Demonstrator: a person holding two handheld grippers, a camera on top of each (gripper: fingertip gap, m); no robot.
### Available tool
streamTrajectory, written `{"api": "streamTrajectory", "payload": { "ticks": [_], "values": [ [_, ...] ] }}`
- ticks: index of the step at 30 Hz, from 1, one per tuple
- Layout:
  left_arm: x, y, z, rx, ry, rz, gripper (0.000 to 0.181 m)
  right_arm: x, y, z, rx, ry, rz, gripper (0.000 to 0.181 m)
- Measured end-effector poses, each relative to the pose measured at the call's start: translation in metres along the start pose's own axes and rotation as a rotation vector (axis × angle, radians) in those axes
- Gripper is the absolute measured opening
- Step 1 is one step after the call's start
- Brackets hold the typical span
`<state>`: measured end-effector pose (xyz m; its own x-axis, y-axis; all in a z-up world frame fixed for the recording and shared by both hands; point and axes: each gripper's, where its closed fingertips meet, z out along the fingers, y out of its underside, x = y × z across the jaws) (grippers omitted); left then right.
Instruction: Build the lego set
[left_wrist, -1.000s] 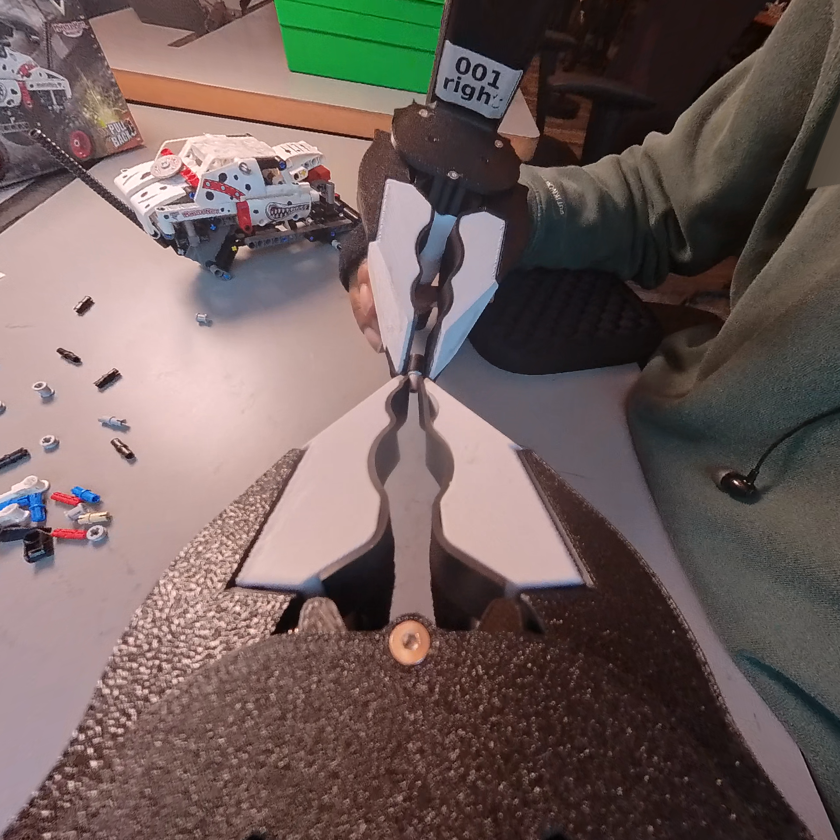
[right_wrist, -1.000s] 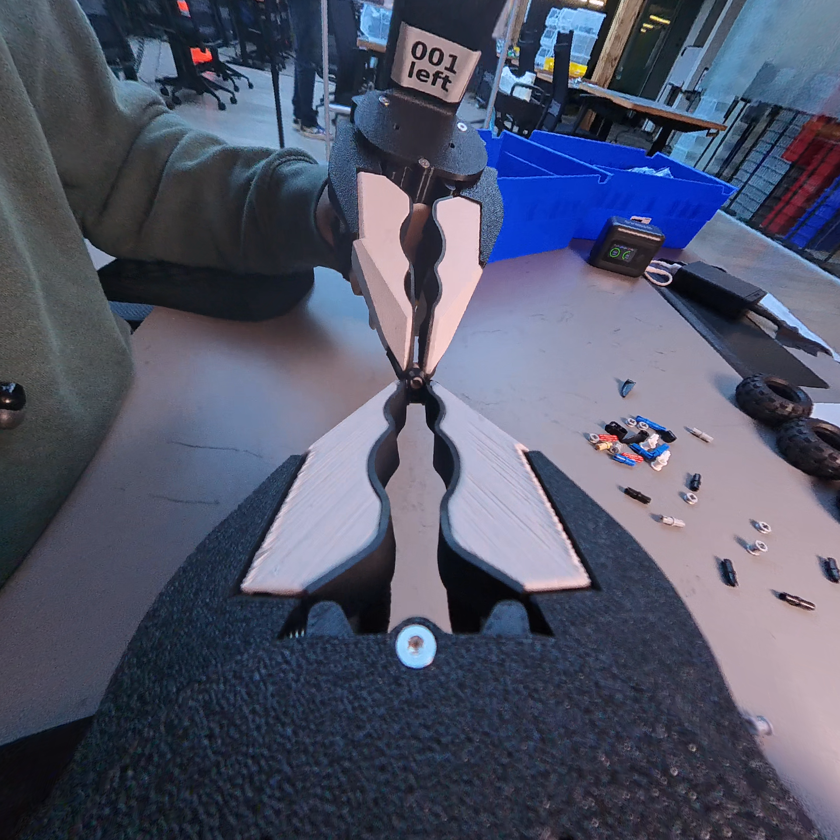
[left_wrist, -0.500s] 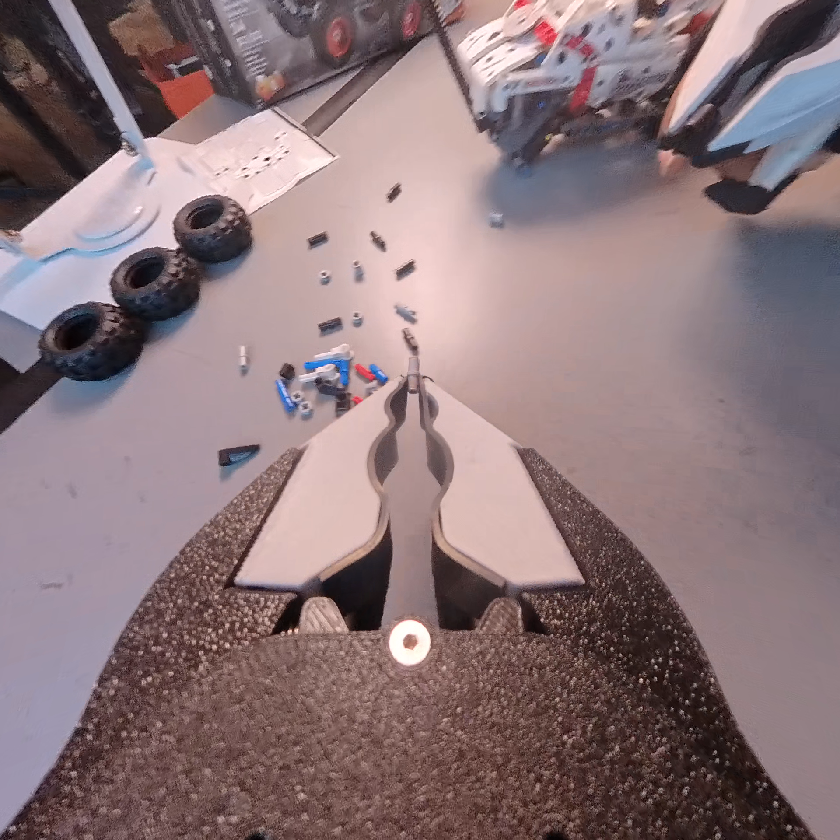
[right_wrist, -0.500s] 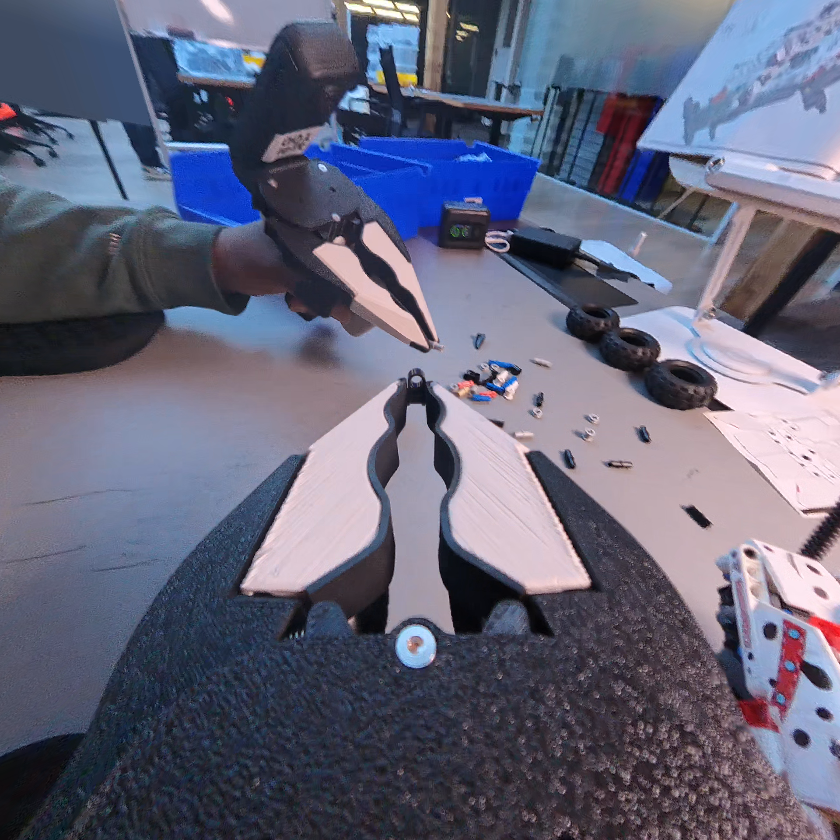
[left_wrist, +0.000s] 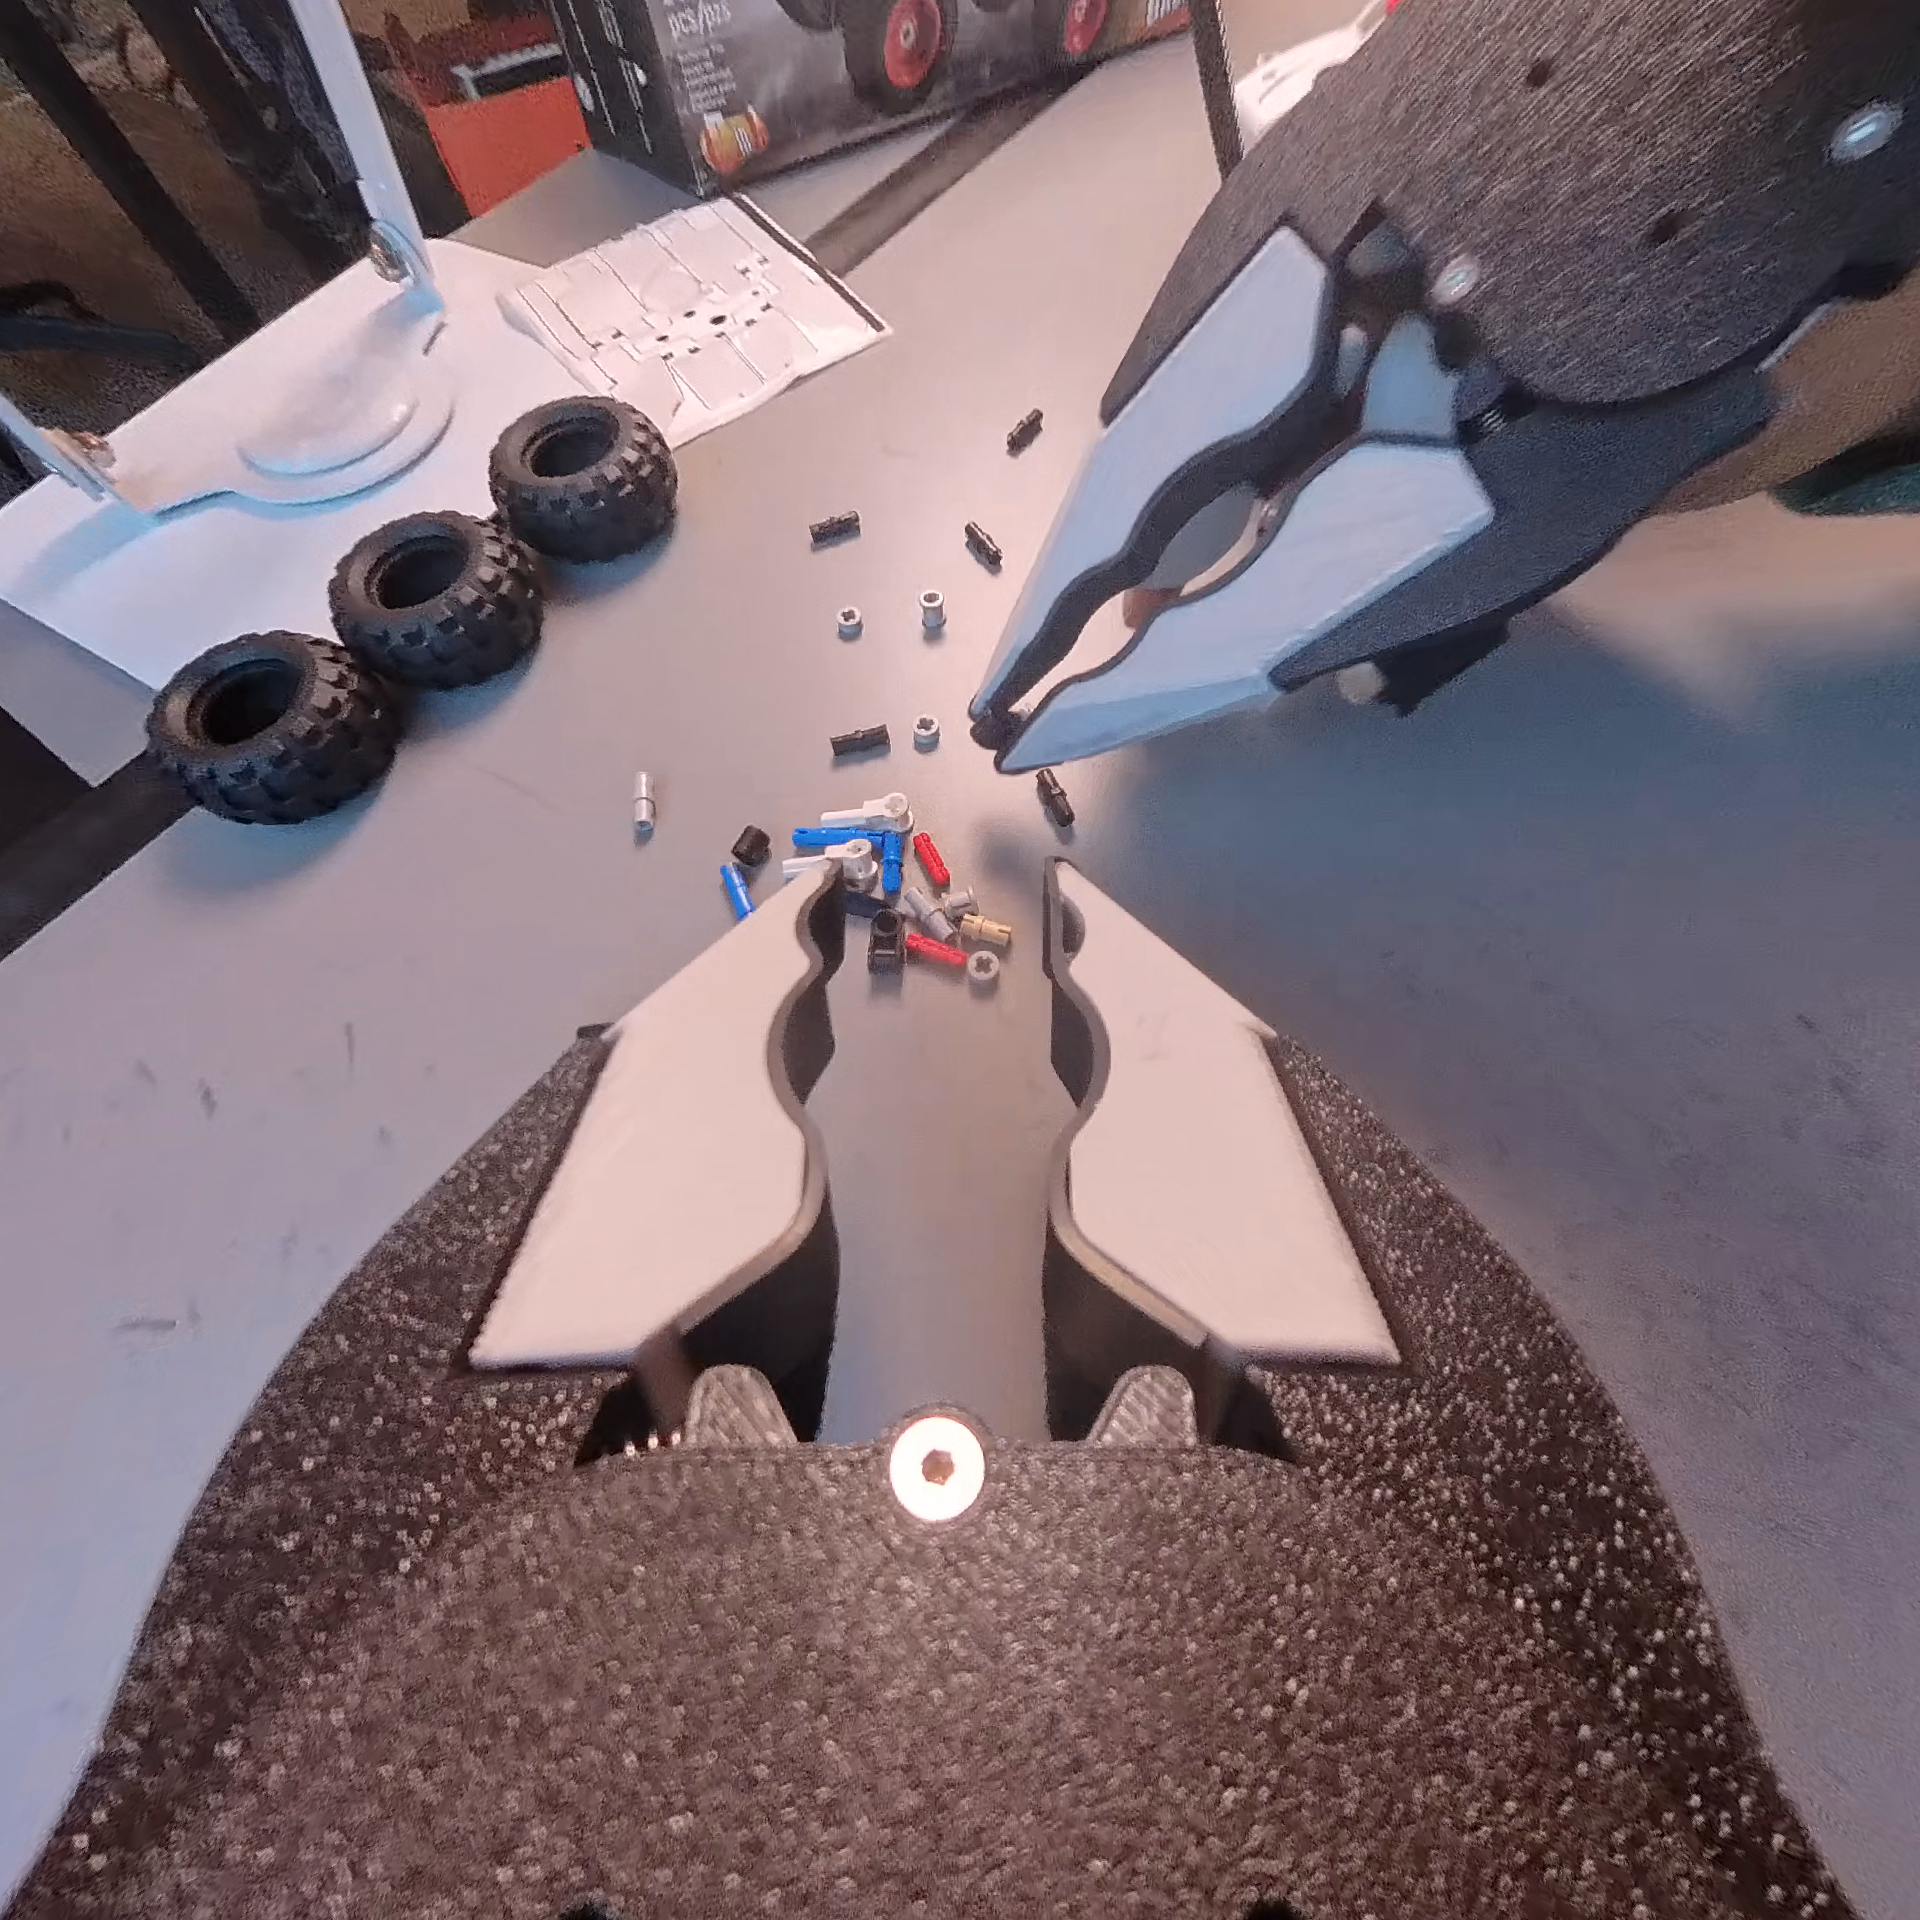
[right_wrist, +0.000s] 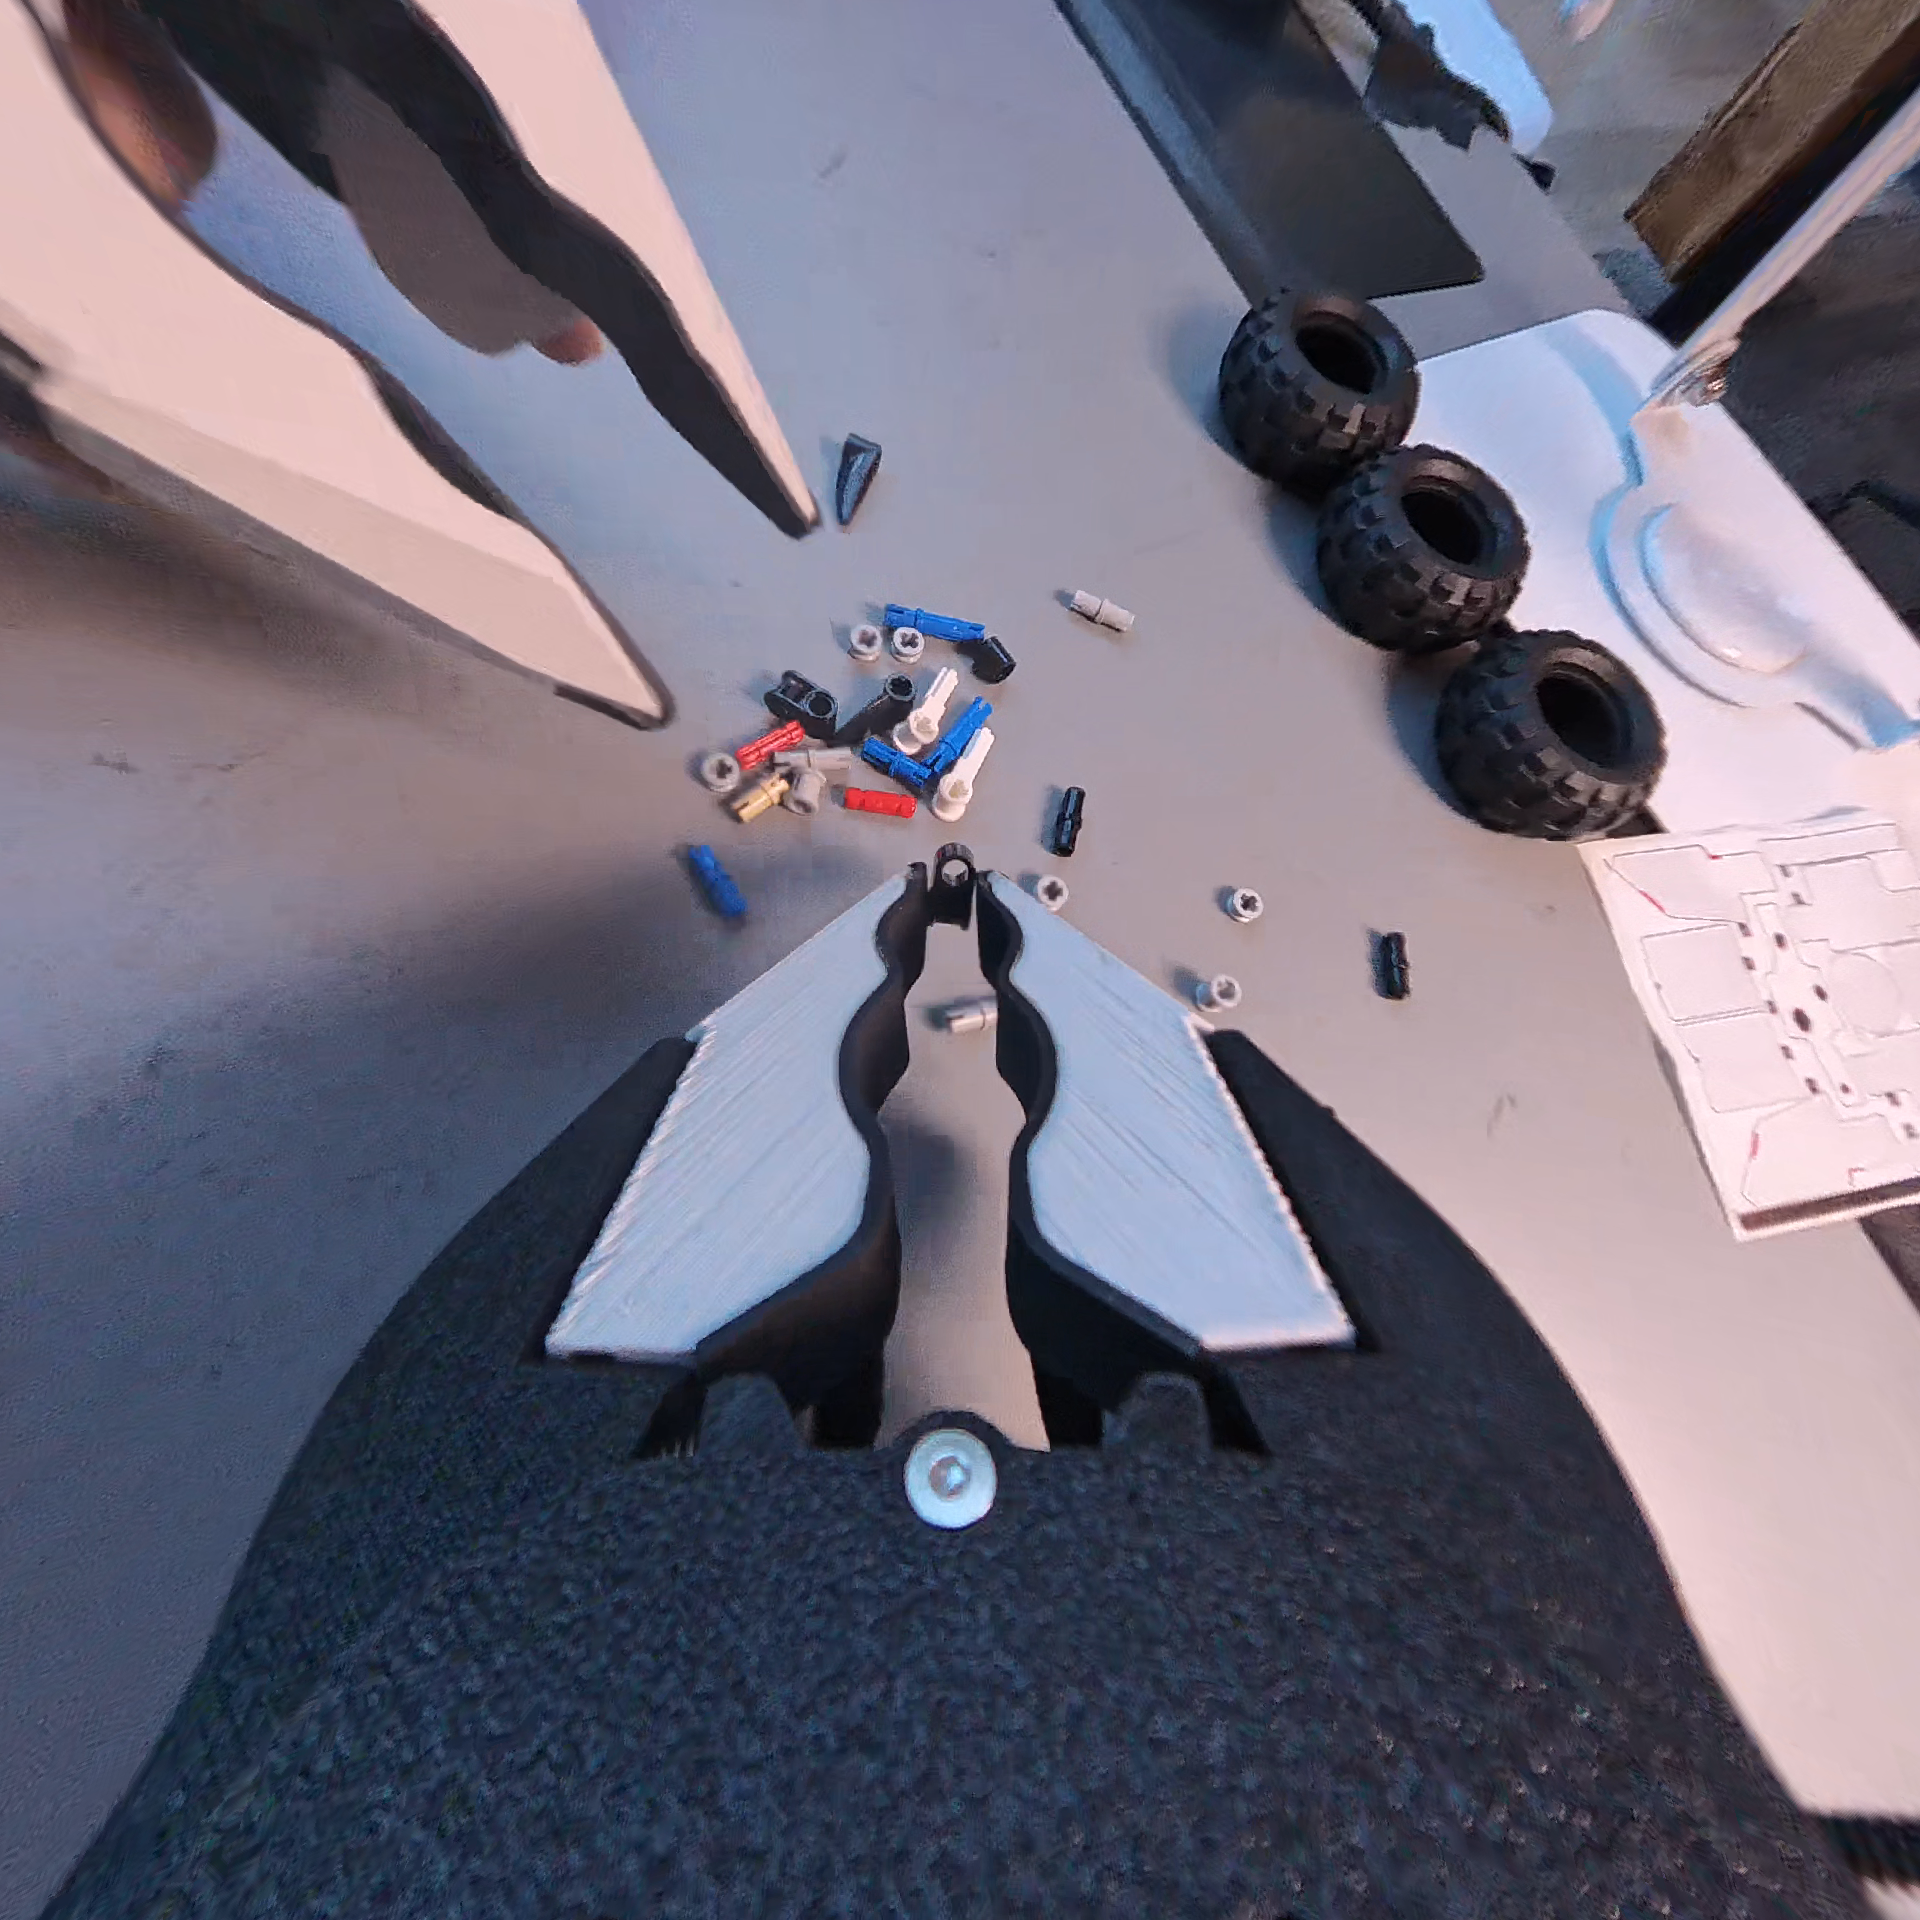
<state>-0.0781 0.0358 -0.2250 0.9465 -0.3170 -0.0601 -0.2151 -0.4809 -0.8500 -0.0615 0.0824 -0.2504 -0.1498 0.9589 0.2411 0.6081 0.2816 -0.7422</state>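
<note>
A pile of small Lego pins and connectors (left_wrist: 904, 914) in blue, red, grey, tan and black lies on the grey table (left_wrist: 312, 1039). My left gripper (left_wrist: 940, 878) is open and empty, low over the table, with the pile just beyond and between its tips. It also shows at the upper left of the right wrist view (right_wrist: 727, 623). My right gripper (right_wrist: 949, 894) is shut on a small black connector (right_wrist: 951, 868), just short of the pile (right_wrist: 862, 727). In the left wrist view it (left_wrist: 997, 738) reaches in from the upper right.
Three black tyres (left_wrist: 436, 597) (right_wrist: 1423, 545) stand in a row beside a white stand base (left_wrist: 343, 416). A sticker sheet (left_wrist: 696, 312) (right_wrist: 1787, 997) lies beyond them. Loose black pins and grey bushes (left_wrist: 930, 608) are scattered around the pile. A set box (left_wrist: 831, 73) stands at the back. The gap from one gripper's tips to the other's is roughly 6 cm.
Both grippers have swung down and come close over the pile of small parts. My left gripper, shut on a small grey pin before, is now open. My right gripper stays shut on its black piece.
</note>
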Motion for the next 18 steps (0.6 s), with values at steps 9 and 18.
{"api": "streamTrajectory", "payload": {
  "ticks": [9, 18],
  "values": [
    [0.031, 0.024, 0.004, -0.080, 0.138, 0.029, 0.030, 0.017, -0.039, -0.058, 0.213, 0.015, 0.132, 0.039],
    [0.044, 0.025, 0.040, -0.196, 0.102, 0.247, 0.002, 0.076, 0.021, -0.245, 0.262, 0.377, 0.233, 0.024]
  ]
}}
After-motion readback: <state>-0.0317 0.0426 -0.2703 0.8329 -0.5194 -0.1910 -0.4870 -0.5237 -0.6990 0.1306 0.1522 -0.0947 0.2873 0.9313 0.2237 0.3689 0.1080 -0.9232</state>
